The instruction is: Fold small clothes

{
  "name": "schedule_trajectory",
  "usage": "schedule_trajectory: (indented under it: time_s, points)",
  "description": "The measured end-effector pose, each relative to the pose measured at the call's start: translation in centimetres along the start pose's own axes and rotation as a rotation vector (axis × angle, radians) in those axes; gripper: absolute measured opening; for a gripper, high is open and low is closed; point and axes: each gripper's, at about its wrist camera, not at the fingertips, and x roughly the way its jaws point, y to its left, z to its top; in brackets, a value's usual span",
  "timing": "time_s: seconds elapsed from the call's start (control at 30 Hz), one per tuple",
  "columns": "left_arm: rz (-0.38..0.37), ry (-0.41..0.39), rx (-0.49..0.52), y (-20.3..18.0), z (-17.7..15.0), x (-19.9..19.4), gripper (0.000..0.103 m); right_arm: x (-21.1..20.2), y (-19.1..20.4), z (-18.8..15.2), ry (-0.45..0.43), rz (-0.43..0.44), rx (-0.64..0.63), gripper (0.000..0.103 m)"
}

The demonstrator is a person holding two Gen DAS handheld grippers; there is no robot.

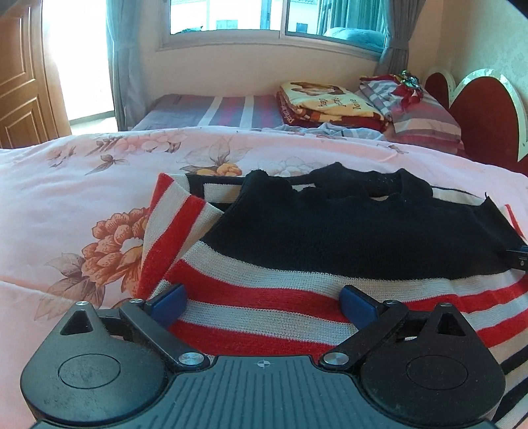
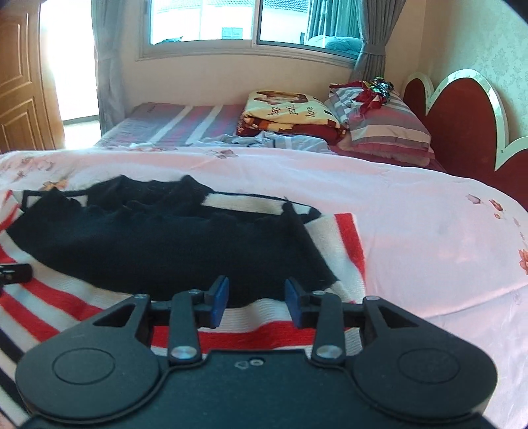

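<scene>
Striped sweater (image 1: 283,297) flat, collar pointing toward window (image 1: 227,15).

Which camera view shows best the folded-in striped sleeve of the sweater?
The left wrist view. There the red-and-white sleeve lies folded over the sweater at its left side, fully visible. The right wrist view shows only a striped sliver at its left edge.

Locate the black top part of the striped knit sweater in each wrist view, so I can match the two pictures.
Left wrist: the black part fills the centre and right, just beyond the open left gripper.
Right wrist: the black part lies centre-left, ahead of the open right gripper.
Shared landmark: the folded yellow blanket on the far bed, below the window.
</scene>
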Motion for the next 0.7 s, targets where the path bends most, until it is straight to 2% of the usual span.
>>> schedule_trajectory:
  time_s: [0.1, 0.27, 0.43, 0.57, 0.7]
  points:
    - [0.003, -0.013, 0.000, -0.2, -0.3, 0.1, 0.100, 1.6, -1.6, -0.7, 0.001, 0.001, 0.020, 0.037]
    - [0.010, 0.000, 0.013, -0.4, 0.1, -0.2, 0.101, 0.9, -0.3, -0.8, -0.008, -0.022, 0.008, 0.040]
    - [0.035, 0.011, 0.044, -0.9, 0.0, -0.8, 0.103, -1.0, 1.3, -0.4, -0.034, 0.091, 0.049, 0.041]
    - [0.054, 0.013, 0.055, -1.3, -0.3, -1.5, 0.103, -2.5, 3.9, -0.6, -0.045, 0.175, 0.020, 0.043]
    - [0.062, -0.001, 0.052, -1.3, -1.3, -2.0, 0.103, -2.5, 6.5, -1.7, -0.028, 0.176, -0.073, 0.048]
